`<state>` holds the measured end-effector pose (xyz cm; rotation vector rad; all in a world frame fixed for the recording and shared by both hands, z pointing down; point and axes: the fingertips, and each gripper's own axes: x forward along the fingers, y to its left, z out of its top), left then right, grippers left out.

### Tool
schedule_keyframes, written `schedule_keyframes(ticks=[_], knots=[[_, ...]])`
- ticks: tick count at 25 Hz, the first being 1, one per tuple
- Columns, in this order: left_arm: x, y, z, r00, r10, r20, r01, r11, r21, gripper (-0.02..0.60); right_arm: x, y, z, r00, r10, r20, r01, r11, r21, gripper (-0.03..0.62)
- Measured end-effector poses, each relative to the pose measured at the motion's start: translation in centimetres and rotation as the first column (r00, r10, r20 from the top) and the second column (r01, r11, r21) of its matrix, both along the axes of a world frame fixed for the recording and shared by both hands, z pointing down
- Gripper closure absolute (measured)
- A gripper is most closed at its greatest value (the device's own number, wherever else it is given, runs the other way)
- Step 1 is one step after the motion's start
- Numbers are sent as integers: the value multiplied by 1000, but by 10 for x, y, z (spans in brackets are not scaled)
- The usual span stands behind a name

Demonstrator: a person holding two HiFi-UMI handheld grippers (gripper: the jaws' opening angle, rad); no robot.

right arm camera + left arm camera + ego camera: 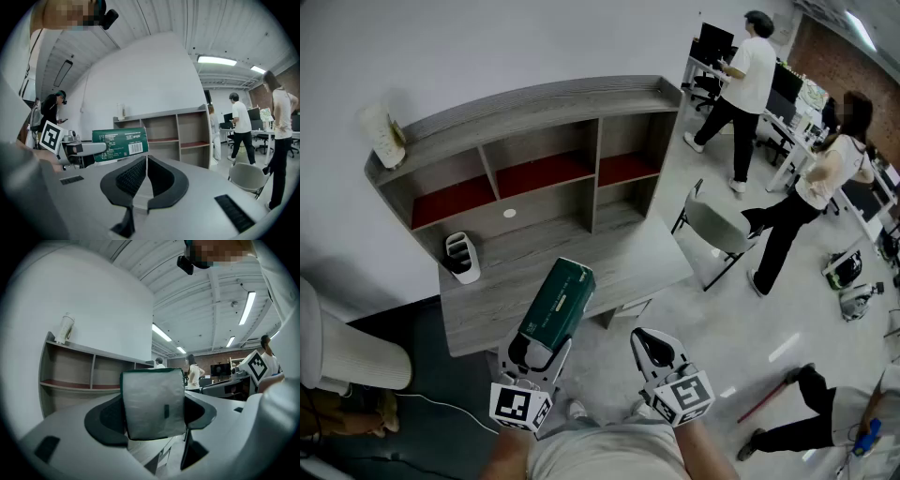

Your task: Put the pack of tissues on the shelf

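Observation:
A dark green pack of tissues (pixel 556 302) sticks out of my left gripper (pixel 532 351), whose jaws are shut on its near end above the desk's front edge. In the left gripper view the pack's pale end (pixel 153 404) fills the gap between the two dark pads. The same pack (pixel 120 144) shows at the left of the right gripper view. My right gripper (pixel 656 348) hangs to the right, past the desk's edge, jaws shut with nothing in them (pixel 146 180). The grey shelf unit (pixel 525 103) with red-lined compartments stands at the back of the desk.
A white holder (pixel 462 257) stands on the desk (pixel 609 267) at the left. A pale bottle (pixel 384 136) sits on the shelf top at the left end. A grey chair (pixel 712 230) is at the right; two people walk beyond it. A white seat back (pixel 342 352) is at the lower left.

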<state>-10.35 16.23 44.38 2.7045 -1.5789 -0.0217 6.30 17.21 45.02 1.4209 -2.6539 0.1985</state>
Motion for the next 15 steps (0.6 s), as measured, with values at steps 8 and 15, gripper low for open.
schedule_keyframes(ticks=[8,15], knots=[[-36,-4,1,1000,14,-15,-14,1000,1,229,-34,-2,-2,999,17,-30,-17,1000,1,556],[-64,-23,13,1000,0,-28,-1,1000,-9,229,-48,-20,8,998,57,-16,-57,998,-16,556]])
